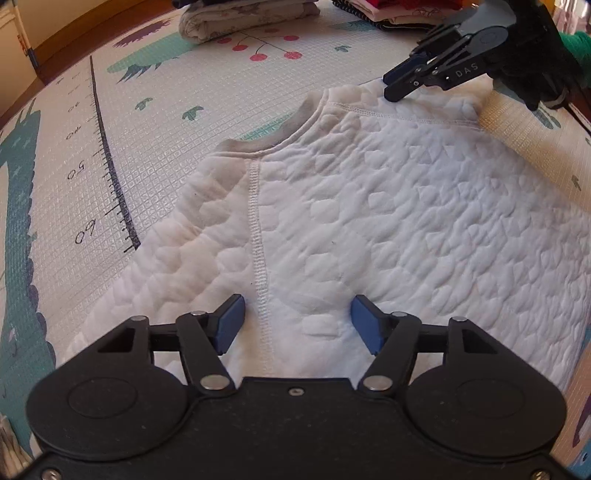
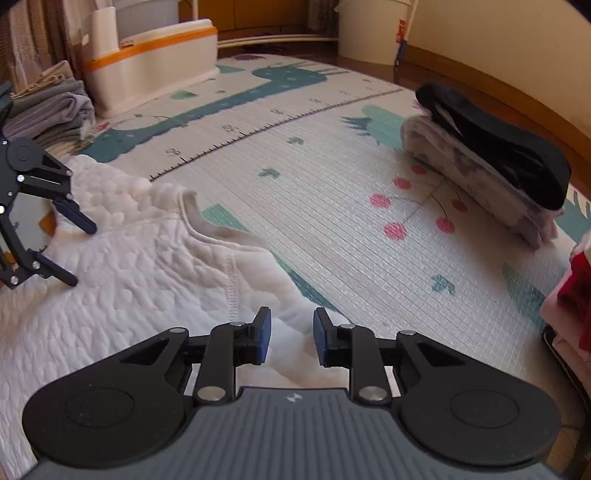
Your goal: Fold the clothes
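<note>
White quilted top (image 1: 369,206) lies spread flat on the play mat (image 1: 147,122); it looks soft, light and limp, best pinched at shoulder seams or hem. Left gripper (image 1: 297,319) hovers over it, jaws wide, holding nothing. Right gripper (image 2: 291,334) stands narrowly parted at the shoulder edge, gripping nothing. "DAS" marks its arm; the mat's ruler reads 50, 60.

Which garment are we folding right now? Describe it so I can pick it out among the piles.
On the printed play mat, between the ruler marking and the folded stacks, lies the white quilted top, spread flat. Unlike the folded piles, it is unfolded, plain white with a bumpy quilted texture and a ribbed neckline.
</note>
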A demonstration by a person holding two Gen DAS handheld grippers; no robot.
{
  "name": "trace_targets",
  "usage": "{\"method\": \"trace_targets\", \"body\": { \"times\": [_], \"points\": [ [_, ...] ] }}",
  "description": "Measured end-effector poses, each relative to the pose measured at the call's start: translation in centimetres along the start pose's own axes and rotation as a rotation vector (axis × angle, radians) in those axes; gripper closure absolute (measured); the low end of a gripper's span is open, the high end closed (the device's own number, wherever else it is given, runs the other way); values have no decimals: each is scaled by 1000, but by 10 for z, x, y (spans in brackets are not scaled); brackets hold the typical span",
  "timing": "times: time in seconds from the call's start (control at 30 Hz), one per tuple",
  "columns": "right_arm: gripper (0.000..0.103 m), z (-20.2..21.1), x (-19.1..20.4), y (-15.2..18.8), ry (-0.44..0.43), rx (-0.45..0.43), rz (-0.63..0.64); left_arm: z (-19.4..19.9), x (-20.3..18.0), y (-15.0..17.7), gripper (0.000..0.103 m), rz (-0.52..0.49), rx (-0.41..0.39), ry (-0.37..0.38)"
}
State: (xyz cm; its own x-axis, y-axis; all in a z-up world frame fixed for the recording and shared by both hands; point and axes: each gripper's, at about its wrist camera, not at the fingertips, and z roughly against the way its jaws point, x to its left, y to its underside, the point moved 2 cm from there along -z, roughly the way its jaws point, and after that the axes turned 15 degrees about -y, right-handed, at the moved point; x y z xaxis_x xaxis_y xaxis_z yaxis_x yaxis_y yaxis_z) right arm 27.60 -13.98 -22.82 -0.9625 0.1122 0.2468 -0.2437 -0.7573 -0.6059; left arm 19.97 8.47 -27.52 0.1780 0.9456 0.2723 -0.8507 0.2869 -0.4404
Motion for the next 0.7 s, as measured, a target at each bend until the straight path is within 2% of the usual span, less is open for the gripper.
{"method": "trace_targets", "body": {
  "times": [0.07,0.13,0.23,0.3,0.4,0.43,0.57,0.63,0.7],
  "points": [
    [82,4,-21,10,-35,-61,-97,0,2,0,37,18,14,2],
    [89,11,-26,21,-12,-76,-114,1,1,3,37,40,9,-7],
    [89,23,-28,34,-15,-92,-155,5,0,5,36,58,13,-7],
    [70,38,-24,46,16,-120,-169,5,-1,4,35,54,15,-11],
    [63,51,-19,66,44,-121,-174,3,-1,4,33,57,15,-17],
    [62,48,-17,72,65,-84,-153,3,-1,4,31,59,15,-19],
    [62,54,-6,68,82,-99,-78,1,1,4,28,68,20,-26],
    [63,52,8,64,71,-105,13,0,1,5,27,72,21,-30],
    [61,43,10,71,79,-65,32,0,1,5,26,74,20,-31]
  ]
}}
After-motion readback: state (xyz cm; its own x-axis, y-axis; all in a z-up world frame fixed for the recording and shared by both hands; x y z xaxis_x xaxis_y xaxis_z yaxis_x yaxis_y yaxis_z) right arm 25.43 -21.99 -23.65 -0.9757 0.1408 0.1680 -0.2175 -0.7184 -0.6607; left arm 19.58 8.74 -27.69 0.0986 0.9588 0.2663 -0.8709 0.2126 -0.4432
